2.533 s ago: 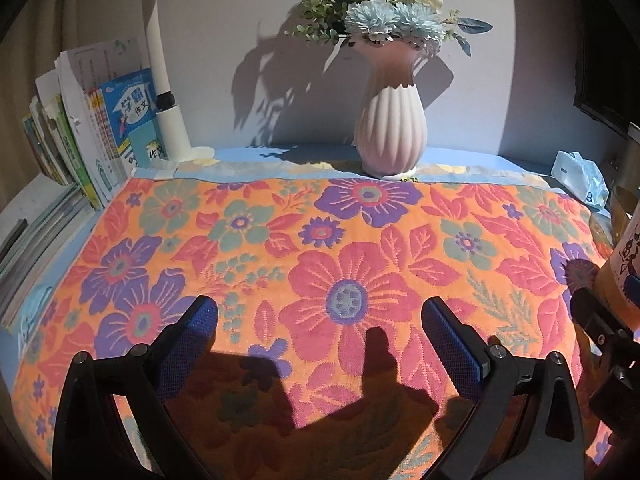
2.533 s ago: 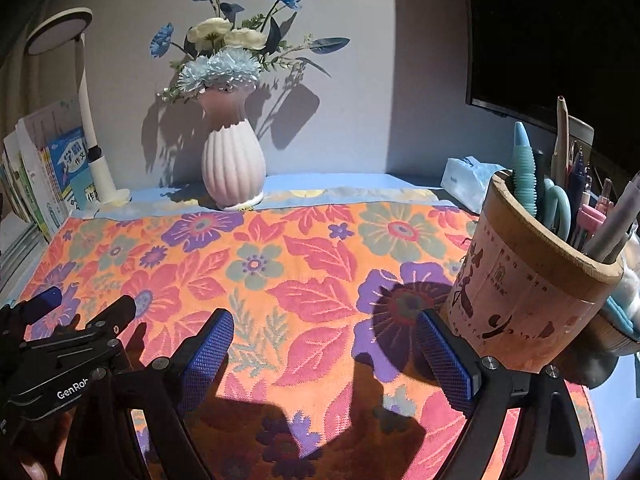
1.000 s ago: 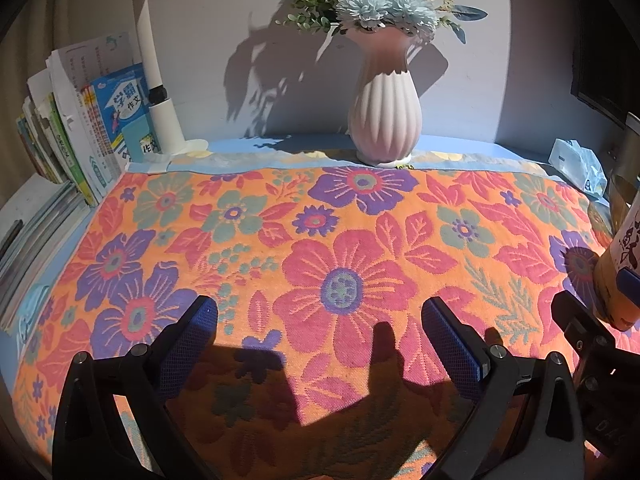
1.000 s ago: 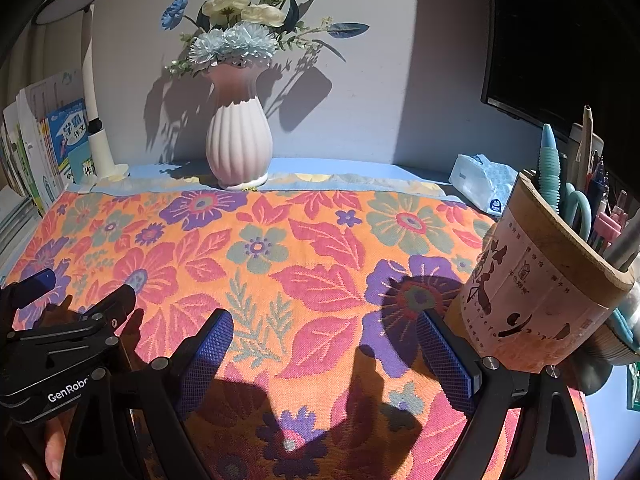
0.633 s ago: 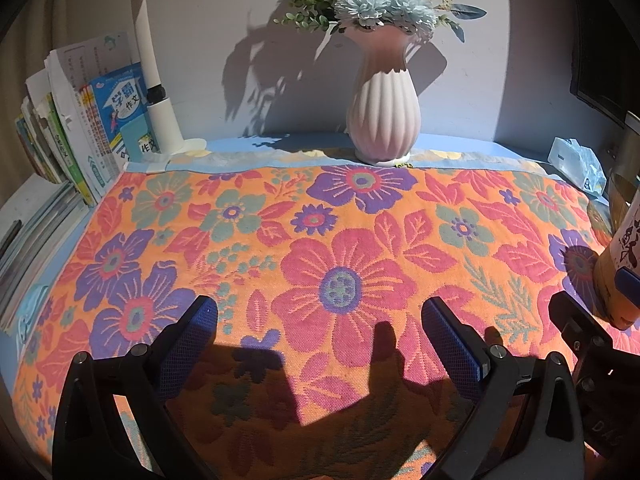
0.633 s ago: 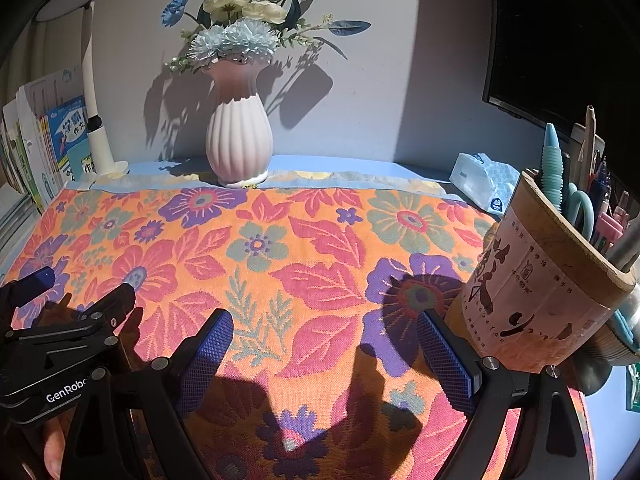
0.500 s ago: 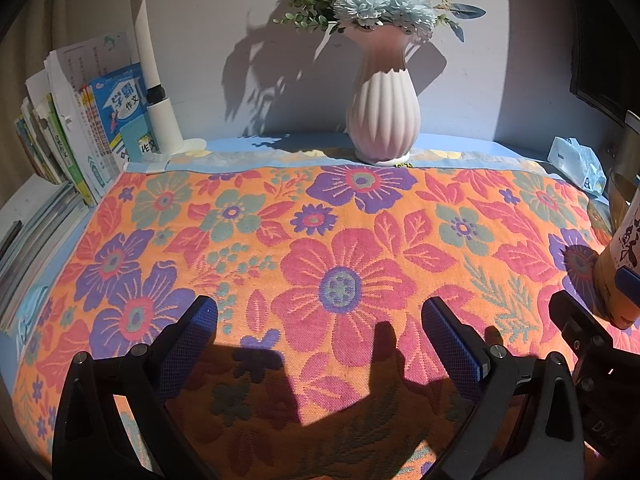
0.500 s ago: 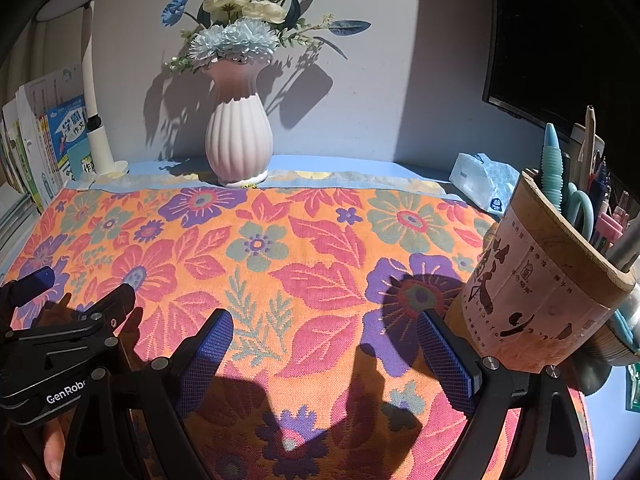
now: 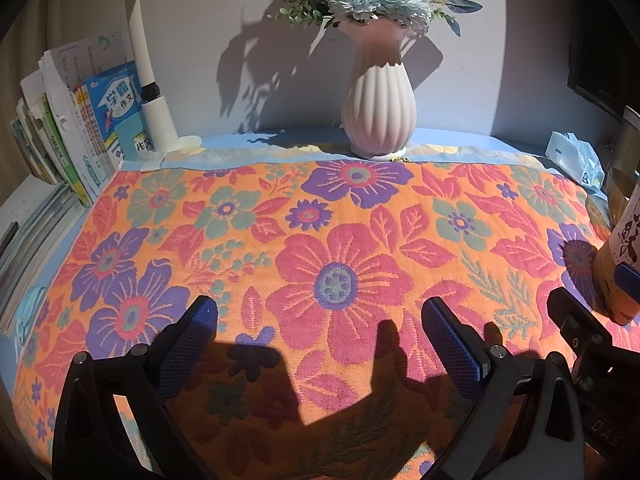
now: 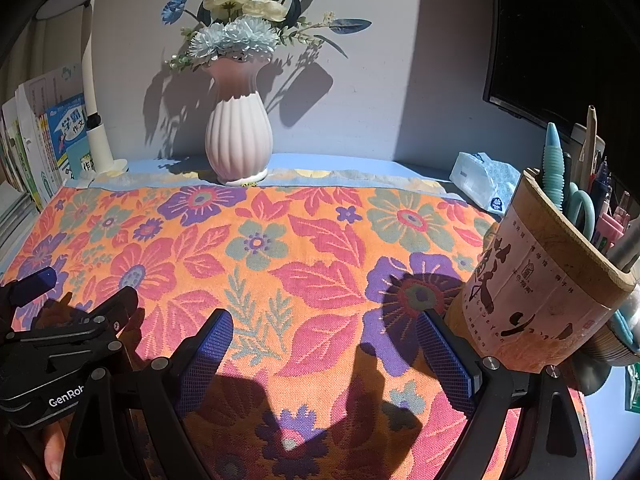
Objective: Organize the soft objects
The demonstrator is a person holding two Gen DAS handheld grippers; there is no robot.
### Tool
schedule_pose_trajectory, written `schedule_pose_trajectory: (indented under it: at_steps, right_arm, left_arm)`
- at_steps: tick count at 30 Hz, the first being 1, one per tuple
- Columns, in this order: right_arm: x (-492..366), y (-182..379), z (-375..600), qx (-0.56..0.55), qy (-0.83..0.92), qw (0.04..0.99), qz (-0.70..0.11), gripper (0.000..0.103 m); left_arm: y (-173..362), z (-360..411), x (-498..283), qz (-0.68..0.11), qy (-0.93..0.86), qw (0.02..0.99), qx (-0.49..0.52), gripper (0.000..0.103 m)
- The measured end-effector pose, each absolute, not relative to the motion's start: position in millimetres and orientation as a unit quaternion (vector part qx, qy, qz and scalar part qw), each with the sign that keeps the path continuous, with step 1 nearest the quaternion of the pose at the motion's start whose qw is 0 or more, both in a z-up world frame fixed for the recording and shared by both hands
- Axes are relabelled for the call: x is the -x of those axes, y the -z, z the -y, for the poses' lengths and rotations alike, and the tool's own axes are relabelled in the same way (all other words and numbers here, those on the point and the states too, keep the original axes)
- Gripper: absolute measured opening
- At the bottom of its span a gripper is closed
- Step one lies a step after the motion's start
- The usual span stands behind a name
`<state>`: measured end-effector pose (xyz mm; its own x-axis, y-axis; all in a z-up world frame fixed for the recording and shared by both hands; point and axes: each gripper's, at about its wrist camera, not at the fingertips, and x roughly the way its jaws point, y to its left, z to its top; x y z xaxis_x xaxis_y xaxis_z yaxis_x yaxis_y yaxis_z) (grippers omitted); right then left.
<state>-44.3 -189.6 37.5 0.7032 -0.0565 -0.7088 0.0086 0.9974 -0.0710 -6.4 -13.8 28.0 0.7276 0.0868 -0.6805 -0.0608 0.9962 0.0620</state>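
An orange cloth with large pink, purple and green flowers lies spread flat over the desk. My left gripper hovers open above its near middle, nothing between its blue pads. My right gripper is open too, over the cloth's right part, with its right fingertip close to the pen holder. Each gripper shows at the edge of the other's view: the right one beside the left, the left one beside the right. Neither touches the cloth.
A pink ribbed vase of flowers stands at the cloth's back edge. A white lamp post and upright books are back left. A tissue pack and a dark monitor are at the right.
Since 2.5 s ago both views have shifted slightly, the vase sitting a little differently in the frame. Over the last second nothing has visibly moved and both grippers have stayed open.
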Motion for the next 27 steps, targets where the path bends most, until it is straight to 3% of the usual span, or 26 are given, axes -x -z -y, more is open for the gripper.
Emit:
schedule_pose_trajectory:
  at_steps: [27]
  right_arm:
    - [43.5, -36.4, 190.9, 0.033, 0.017, 0.921, -0.388, 0.092]
  left_arm:
    - [-26.7, 14.5, 4.8, -0.371, -0.038, 0.928, -0.017, 0.102]
